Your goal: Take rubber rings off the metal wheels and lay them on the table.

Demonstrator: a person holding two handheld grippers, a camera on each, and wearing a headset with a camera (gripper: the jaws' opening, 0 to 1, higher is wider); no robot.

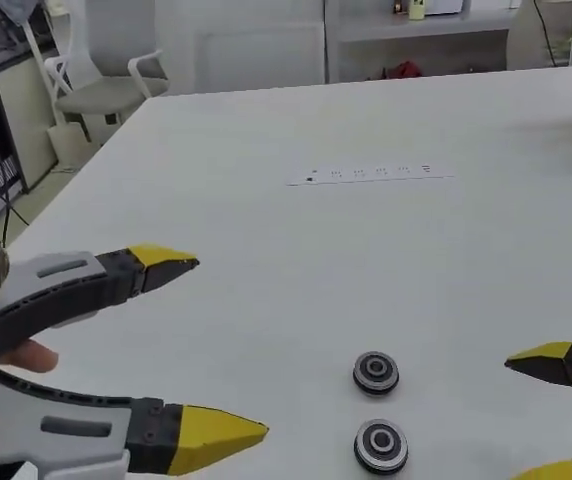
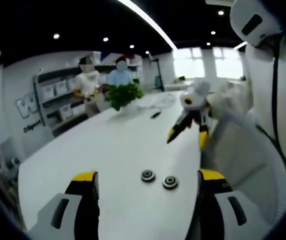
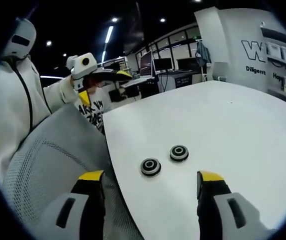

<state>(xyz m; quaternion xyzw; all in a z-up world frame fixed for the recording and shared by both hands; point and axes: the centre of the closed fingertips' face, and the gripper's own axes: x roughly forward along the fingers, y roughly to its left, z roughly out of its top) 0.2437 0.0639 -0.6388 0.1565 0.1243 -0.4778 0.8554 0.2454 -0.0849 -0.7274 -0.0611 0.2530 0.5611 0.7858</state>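
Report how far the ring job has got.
Done: nothing, no ring lies loose on the table. In hand: nothing; left tongs and right tongs hang open. Left: far wheel and near wheel both seem to wear their dark rings.

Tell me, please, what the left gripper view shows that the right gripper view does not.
Left gripper view: a potted plant, two people by shelves, and the right gripper, jaws apart. Right gripper view: a mesh chair back, monitors and the left gripper, jaws apart. Both: the white table with two dark-rimmed wheels side by side.
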